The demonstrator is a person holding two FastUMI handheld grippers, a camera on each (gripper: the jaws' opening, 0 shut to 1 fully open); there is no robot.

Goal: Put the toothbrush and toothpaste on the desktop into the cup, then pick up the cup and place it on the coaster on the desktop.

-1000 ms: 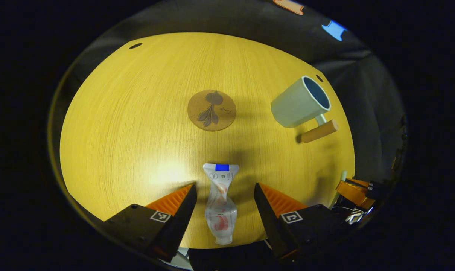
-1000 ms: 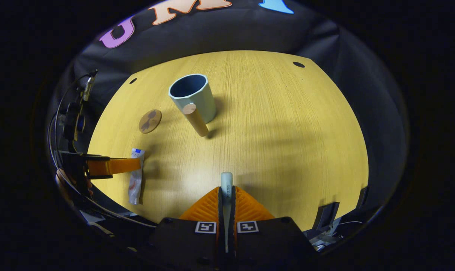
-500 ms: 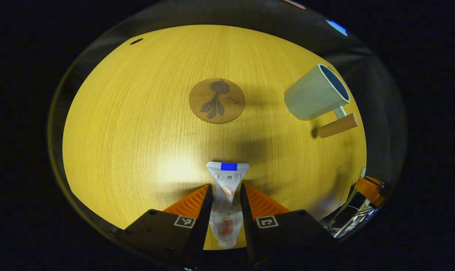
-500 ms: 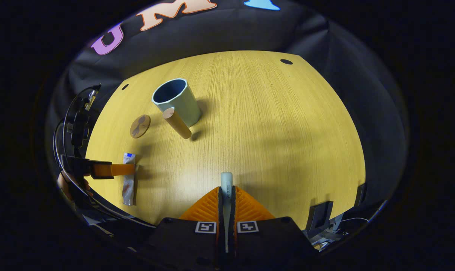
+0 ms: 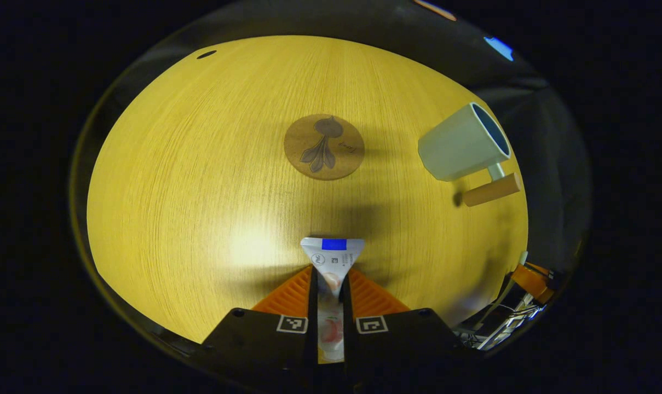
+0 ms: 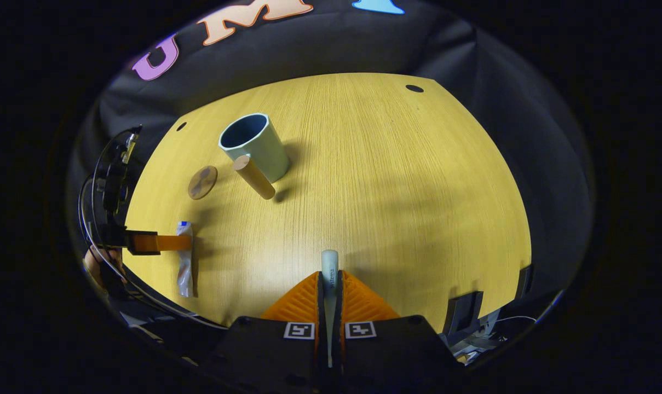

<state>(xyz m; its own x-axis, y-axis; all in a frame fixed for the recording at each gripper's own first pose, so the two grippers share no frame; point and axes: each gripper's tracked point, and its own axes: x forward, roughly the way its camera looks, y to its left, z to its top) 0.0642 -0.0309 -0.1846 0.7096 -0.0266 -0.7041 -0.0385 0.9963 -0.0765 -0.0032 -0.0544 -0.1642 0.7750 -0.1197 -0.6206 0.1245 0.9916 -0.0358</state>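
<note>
Clamping: left tool (image 5: 329, 273) grasps toothpaste (image 5: 332, 262) | right tool (image 6: 329, 284) grasps toothbrush (image 6: 329, 268)

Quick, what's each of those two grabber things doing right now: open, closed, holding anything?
Left gripper: closed, fingers pressing on the toothpaste.
Right gripper: closed, fingers pressing on the toothbrush.

Pale blue-green cup (image 5: 462, 143), darker inside; brown coaster (image 5: 324, 146) with what looks like a leaf motif.
</note>
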